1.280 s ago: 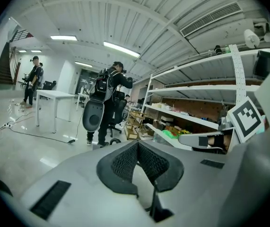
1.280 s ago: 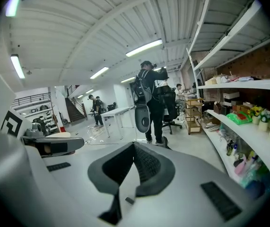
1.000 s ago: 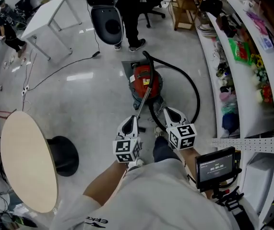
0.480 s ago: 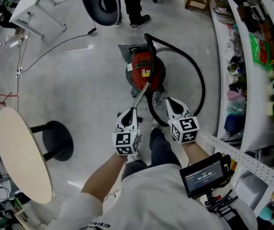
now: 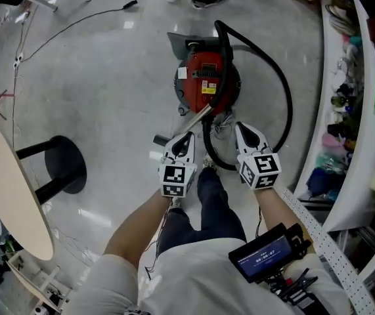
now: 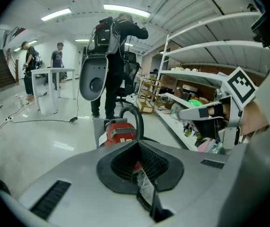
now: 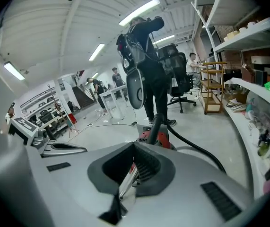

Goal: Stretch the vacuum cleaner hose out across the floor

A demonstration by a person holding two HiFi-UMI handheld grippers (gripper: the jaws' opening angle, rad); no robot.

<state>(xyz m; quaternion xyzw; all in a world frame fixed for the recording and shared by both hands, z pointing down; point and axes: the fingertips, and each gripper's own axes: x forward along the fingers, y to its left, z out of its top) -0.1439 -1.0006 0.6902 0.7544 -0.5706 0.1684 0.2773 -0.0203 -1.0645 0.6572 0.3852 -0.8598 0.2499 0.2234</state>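
1. The hose (image 5: 286,104) is lying in one black loop. It is curling off the top of the vacuum cleaner (image 5: 207,84), swinging out to its right and coming back round on its near side, by the person's feet.
2. The left gripper (image 5: 186,140) and right gripper (image 5: 242,128) are hovering just on the near side of the vacuum cleaner. Both sets of jaws are pressed closed and gripping nothing.
3. The risk, I'd say, is that a hard tug on that loop drags or tips the vacuum cleaner, or snags the wand (image 5: 190,120).
4. Counting up: one hose, one vacuum cleaner, one wand, two grippers, and one stool (image 5: 66,166) well to its left.
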